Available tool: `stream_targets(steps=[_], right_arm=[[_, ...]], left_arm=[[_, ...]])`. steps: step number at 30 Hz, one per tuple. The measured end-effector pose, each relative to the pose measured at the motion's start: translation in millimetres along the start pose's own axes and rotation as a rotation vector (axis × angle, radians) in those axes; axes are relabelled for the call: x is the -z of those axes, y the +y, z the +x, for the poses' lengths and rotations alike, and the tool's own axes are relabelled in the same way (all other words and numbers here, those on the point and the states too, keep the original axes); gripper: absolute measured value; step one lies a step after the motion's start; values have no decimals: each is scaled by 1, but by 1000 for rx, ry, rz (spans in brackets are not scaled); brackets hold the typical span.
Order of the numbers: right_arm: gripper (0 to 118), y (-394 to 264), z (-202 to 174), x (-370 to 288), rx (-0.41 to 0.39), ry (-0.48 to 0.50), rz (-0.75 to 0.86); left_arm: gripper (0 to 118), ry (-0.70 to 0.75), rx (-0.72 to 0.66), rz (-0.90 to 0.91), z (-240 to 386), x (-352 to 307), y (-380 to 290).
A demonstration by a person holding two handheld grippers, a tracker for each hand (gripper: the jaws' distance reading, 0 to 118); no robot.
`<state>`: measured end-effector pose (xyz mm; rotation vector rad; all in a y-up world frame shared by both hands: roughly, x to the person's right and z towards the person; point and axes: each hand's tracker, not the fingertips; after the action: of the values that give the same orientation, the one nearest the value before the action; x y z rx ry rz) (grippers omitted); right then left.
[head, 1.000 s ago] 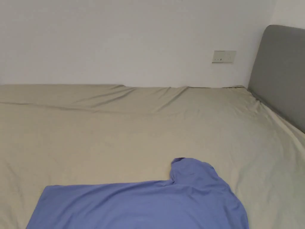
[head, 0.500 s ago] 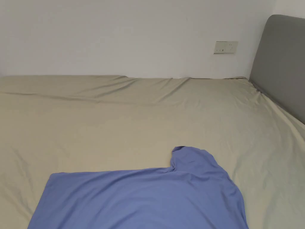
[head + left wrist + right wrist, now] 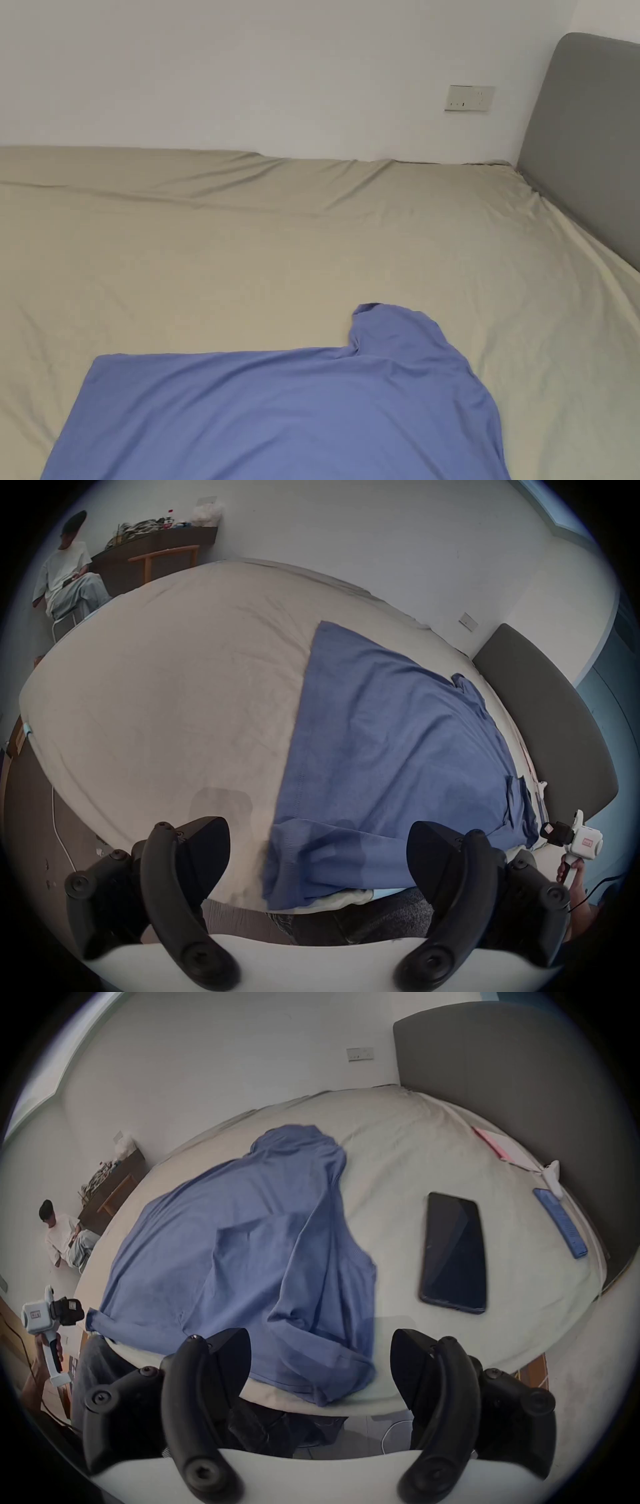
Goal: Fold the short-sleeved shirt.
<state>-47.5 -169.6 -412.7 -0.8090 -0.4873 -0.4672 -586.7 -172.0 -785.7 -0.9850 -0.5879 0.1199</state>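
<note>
A: On the bed (image 3: 250, 250), toward 6 o'clock in the head view, lies the shirt (image 3: 281, 412), spread flat, one sleeve (image 3: 394, 328) pointing to 12 o'clock.

B: Left gripper (image 3: 318, 854): jaws spread wide, empty, above the shirt's hem at the bed's near edge.

A: Right gripper (image 3: 320, 1362): released likewise, above the shirt's near corner. Phone (image 3: 453, 1251) at 2 o'clock from it, apart from the shirt.
</note>
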Motion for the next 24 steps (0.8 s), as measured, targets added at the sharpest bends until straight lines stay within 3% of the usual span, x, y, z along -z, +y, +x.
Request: stream_targets(steps=[1, 2, 3, 4, 5, 6, 10, 16, 24], right_arm=[[98, -3, -2, 7, -14, 6, -13], [96, -5, -5, 15, -30, -1, -55], [88, -6, -7, 25, -48, -14, -103], [70, -9, -10, 32, -60, -48, -118], [41, -13, -11, 37, -70, -67, -132], [36, -14, -12, 39, -68, -58, -120], [21, -9, -10, 30, -26, -19, -110], [21, -2, 0, 21, 60, 29, -96], [21, 5, -7, 13, 51, 32, -65]], left_arm=[[107, 4, 11, -10, 3, 5, -2], [87, 25, 30, -24, 6, 9, -3], [53, 50, 52, -23, 13, 10, -3], [16, 72, 74, -10, 16, 12, -5], [8, 131, 98, -5, 19, 16, -6], [8, 185, 101, -19, 21, 20, -8], [8, 102, 52, -68, 11, 29, -17], [5, 105, 20, -62, 9, 21, -13], [5, 68, -1, -3, 4, 2, -1]])
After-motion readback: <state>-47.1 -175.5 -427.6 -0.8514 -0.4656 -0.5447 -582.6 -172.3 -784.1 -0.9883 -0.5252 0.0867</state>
